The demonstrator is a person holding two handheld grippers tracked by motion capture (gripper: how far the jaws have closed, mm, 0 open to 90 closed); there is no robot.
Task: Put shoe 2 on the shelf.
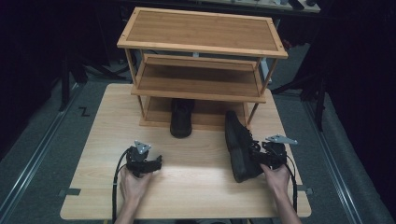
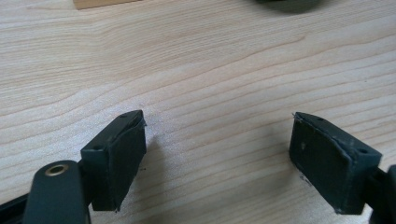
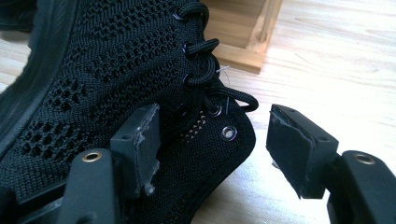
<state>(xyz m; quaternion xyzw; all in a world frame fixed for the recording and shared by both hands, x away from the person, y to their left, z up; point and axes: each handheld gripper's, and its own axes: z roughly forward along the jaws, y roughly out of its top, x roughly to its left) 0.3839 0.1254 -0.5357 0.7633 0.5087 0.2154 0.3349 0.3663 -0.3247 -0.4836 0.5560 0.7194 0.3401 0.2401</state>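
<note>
Two shoes (image 1: 181, 118) (image 1: 240, 147) in the high view; right claw (image 3: 215, 140) view shows one's laces

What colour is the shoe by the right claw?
Black mesh shoe with black laces, clearest in the right gripper view.

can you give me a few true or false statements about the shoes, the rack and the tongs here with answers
1. One black shoe sits on the wooden rack's bottom level. True.
2. The left tongs are clamped on a shoe. False: they are open over bare table.
3. The second shoe lies tipped on its side on the table. True.
4. The right tongs are fully shut. False: they are open, with the shoe's collar between the jaws.
5. The rack's top shelf holds a shoe. False: it is bare.
</note>
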